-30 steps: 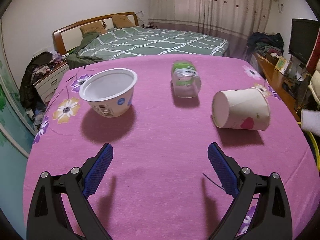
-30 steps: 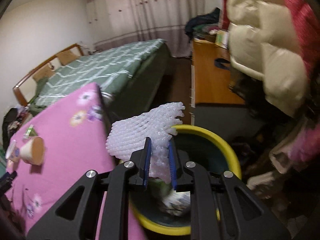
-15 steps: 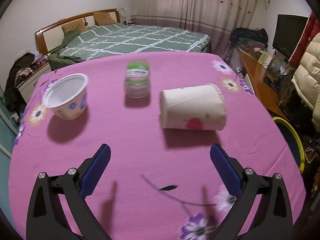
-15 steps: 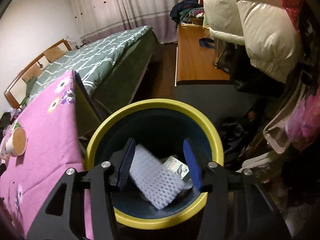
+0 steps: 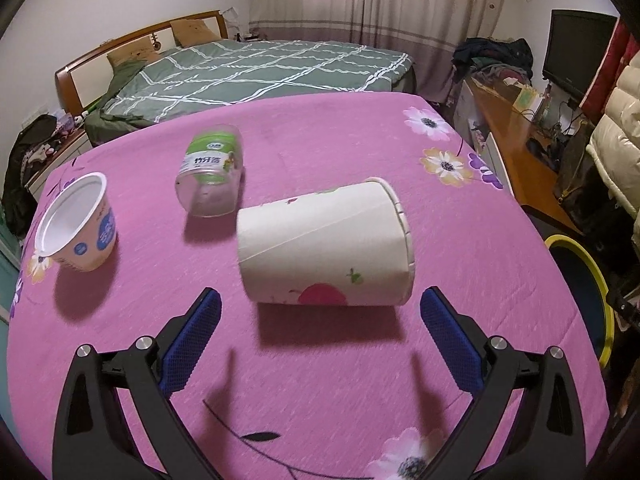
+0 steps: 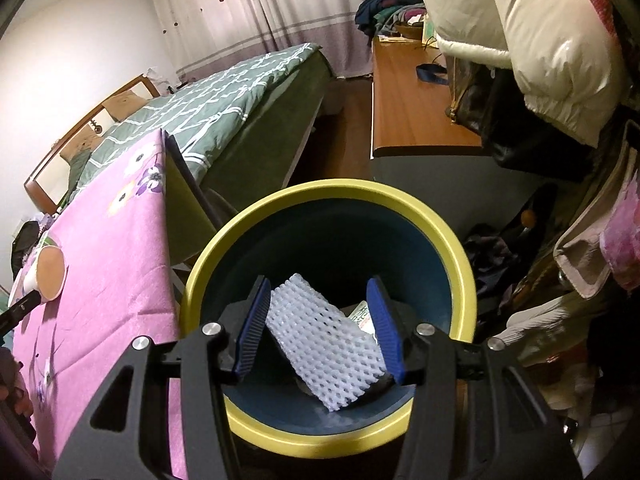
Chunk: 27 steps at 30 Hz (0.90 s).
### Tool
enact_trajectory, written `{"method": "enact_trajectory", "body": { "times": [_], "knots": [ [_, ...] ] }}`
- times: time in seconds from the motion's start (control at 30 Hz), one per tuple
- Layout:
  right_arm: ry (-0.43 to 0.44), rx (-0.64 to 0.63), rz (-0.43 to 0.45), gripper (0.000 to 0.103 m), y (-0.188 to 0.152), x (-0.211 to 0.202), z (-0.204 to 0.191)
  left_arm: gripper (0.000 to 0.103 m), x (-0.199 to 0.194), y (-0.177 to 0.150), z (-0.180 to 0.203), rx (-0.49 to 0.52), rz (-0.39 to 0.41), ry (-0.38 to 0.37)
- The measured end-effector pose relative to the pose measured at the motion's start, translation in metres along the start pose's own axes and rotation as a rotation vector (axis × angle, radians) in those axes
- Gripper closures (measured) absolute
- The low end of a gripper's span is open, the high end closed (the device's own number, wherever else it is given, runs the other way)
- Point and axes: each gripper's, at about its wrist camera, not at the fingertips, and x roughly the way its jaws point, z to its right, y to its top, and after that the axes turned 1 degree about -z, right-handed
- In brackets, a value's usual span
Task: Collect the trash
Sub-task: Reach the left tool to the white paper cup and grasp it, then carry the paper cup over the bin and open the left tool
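1. The left gripper hovers low over the pink flowered counter, its blue-padded fingers spread wide and holding nothing.
2. A white paper cup lies on its side just ahead of the left fingers, roughly centred between them but beyond their tips. Its base faces left, its rim faces right, and a red mark shows on the lower wall.
3. Farther back and to the left, a clear jar with a green label lies tipped over on the counter, close to the paper cup but apart from it.
4. A white yogurt tub stands near the counter's left edge, open mouth up, well left of the left finger.
5. The yellow rim of the bin shows off the counter's right edge.
6. The right gripper hangs directly over the yellow-rimmed bin, which stands on the floor just beside the counter. Its fingers are apart and grip nothing.
7. White foam netting lies inside the bin, seen between the right fingers and below them. Whether it touches the left pad cannot be told.
8. A printed wrapper lies partly under the netting, by the right pad.
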Motion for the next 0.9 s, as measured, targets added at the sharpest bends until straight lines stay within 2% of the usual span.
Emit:
{"method": "enact_trajectory", "body": {
  "times": [0.37,0.4,0.43,0.7,0.9],
  "knots": [
    [0.016,-0.005,-0.016,0.055,-0.002,0.006,-0.004,0.006,0.02,0.013,0.007,-0.024,-0.031,0.005],
    [0.016,-0.006,-0.014,0.055,-0.002,0.006,-0.004,0.009,0.022,0.014,0.007,-0.029,-0.034,0.006],
    [0.015,-0.007,-0.013,0.055,-0.002,0.005,-0.004,0.019,0.025,0.016,0.007,-0.038,-0.044,0.003],
    [0.011,0.001,0.003,0.055,0.0,-0.001,0.003,0.019,0.02,0.017,0.022,-0.019,-0.043,-0.013],
    [0.002,0.001,0.009,0.055,-0.001,-0.006,0.011,0.019,0.002,0.019,0.056,0.033,-0.035,-0.074]
  ]
}}
